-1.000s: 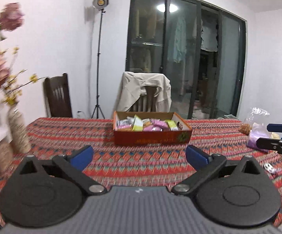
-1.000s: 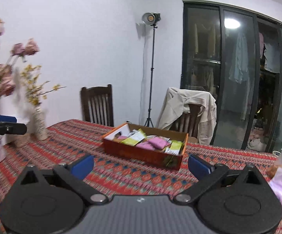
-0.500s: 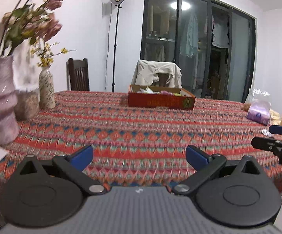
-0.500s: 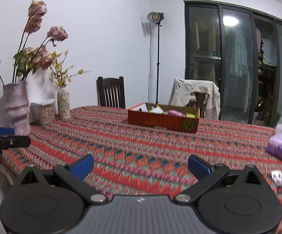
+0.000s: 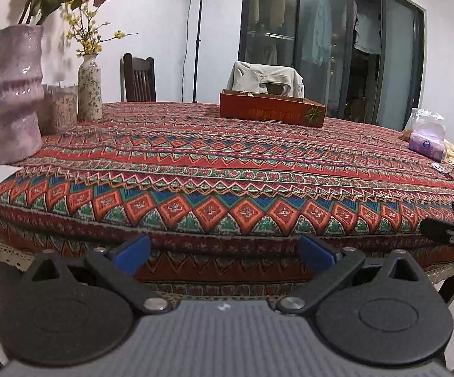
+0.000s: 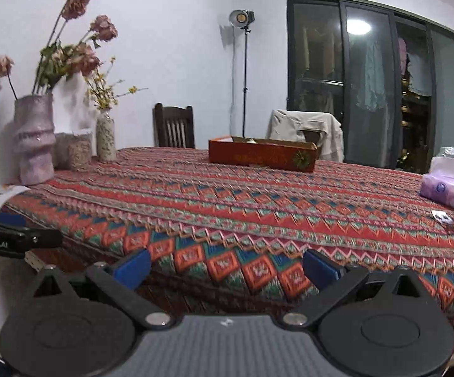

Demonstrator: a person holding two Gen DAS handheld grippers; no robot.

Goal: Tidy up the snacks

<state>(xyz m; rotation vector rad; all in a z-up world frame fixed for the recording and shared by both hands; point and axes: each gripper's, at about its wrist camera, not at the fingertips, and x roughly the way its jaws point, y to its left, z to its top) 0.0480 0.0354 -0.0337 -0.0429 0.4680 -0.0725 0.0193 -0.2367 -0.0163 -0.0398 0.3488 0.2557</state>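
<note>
A low red cardboard box (image 5: 271,110) (image 6: 261,155) holding snack packets stands at the far side of the patterned tablecloth; from this low angle only a few packet tops show above its rim. My left gripper (image 5: 224,249) is open and empty, held off the table's near edge. My right gripper (image 6: 225,265) is also open and empty, likewise at the near edge. The right gripper's fingers (image 5: 453,229) show at the right of the left wrist view, and the left gripper's fingers (image 6: 13,235) at the left of the right wrist view.
A pink vase of dried flowers (image 5: 13,94) (image 6: 34,138), a jar (image 6: 78,152) and a small speckled vase (image 5: 89,86) stand at the table's left end. A purple tissue pack (image 6: 445,185) and clear bags (image 5: 426,125) lie at the right. Two chairs stand behind the table.
Both grippers have pulled back from the box and dropped low, down to the table's near edge. The box now looks far away. Both stay open.
</note>
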